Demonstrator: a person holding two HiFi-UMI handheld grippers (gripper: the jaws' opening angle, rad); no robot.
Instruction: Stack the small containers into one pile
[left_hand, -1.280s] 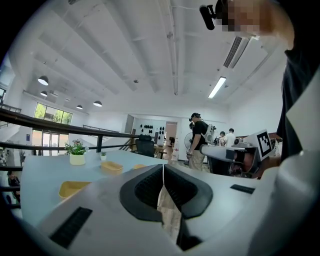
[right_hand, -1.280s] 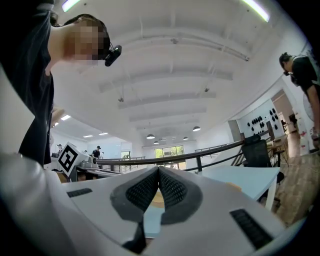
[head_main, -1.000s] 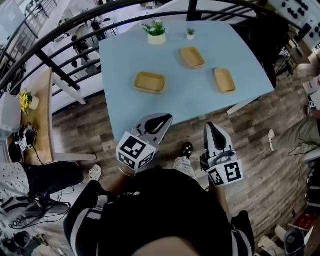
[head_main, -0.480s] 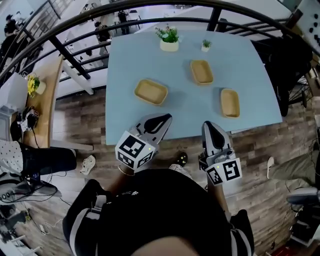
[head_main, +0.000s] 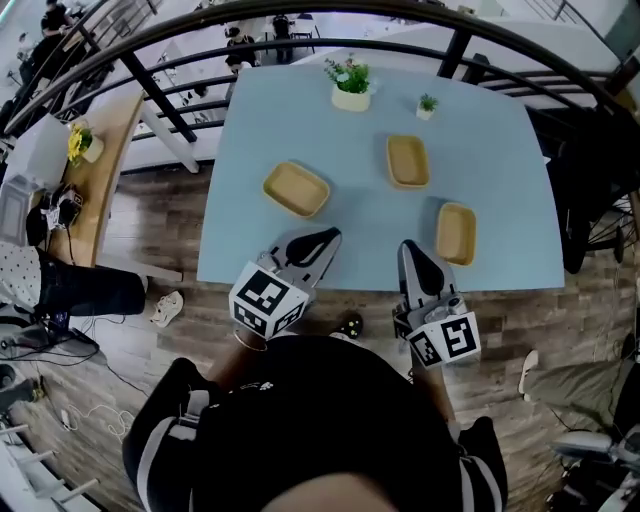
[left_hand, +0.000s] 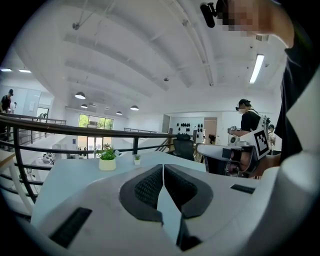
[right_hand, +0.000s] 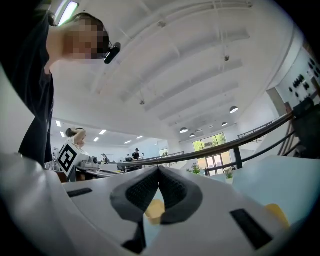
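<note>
Small containers (head_main: 296, 189) lie unstacked, three apart: left claw (head_main: 322, 238) and right claw (head_main: 410, 248), both clenched on nothing, hover at the counter (head_main: 500, 130) edge, the nearest container (head_main: 455, 233) just beyond the right claw. Approach step, apparently; next, one claw must open over a rim.

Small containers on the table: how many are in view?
3. The left container, the back container near the middle, and the right container by the near edge. All lie apart; none looks hidden.
</note>
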